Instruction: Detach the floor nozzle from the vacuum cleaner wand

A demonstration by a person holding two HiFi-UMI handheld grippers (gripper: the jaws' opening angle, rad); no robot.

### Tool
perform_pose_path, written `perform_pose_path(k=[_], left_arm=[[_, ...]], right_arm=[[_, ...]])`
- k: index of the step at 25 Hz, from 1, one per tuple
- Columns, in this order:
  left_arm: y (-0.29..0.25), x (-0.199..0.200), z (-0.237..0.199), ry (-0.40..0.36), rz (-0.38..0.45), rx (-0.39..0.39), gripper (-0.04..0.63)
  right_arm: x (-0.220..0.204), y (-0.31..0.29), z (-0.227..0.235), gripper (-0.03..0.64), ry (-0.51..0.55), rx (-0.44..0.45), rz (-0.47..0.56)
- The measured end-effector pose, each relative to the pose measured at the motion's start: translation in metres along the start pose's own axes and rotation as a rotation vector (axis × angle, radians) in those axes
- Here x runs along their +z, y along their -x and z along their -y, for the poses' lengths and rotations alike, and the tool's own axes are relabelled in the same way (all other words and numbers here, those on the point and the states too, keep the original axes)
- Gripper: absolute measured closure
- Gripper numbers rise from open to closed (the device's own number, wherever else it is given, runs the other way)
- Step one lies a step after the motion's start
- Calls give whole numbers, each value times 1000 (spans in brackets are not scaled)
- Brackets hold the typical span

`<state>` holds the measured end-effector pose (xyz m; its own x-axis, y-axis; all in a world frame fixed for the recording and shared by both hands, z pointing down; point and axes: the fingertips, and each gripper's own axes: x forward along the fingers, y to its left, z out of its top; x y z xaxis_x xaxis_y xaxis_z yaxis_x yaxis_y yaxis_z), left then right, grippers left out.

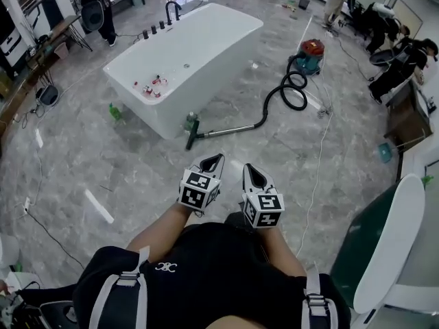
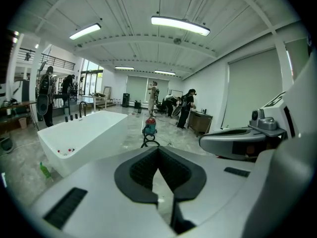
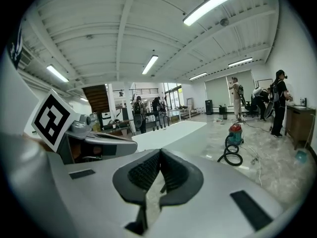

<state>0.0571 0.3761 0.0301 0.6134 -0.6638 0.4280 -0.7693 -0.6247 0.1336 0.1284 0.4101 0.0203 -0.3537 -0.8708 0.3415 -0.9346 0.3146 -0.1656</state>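
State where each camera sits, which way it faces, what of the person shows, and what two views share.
Head view: on the head, looking steeply down at floor, bathtub, vacuum cleaner and floor nozzle; torso, forearms, left tongs, right tongs show.
Left gripper view: on the left tongs, looking along its shut jaws across the room; right tongs at right.
Right gripper view: on the right tongs, likewise; left tongs at left.
Shared: both gripper views show bathtub and vacuum cleaner.

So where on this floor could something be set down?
Bare grey marble floor lies between left tongs, right tongs and the black floor nozzle. Crowded: the white bathtub's near corner with green bottles, and the coiled black hose.
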Motion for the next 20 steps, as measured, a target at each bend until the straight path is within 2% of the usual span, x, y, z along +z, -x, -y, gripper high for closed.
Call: perform_pose_path(k=[3, 5, 8, 13, 20], left_arm=[[-18, 2, -9, 22, -7, -9, 598], [-32, 11, -17, 6, -2, -6, 598], [-62, 36, -32, -22, 12, 12, 598], [-118, 93, -56, -23, 57, 43, 598], [-207, 136, -69, 9, 62, 62, 598]], right_arm=[[2, -20, 8, 609, -11, 16, 7], [6, -39, 18, 609, -8, 31, 7], [29, -75, 41, 609, 14, 50, 18], [82, -126, 90, 609, 40, 71, 57], [113, -182, 162, 609, 54, 111, 30]])
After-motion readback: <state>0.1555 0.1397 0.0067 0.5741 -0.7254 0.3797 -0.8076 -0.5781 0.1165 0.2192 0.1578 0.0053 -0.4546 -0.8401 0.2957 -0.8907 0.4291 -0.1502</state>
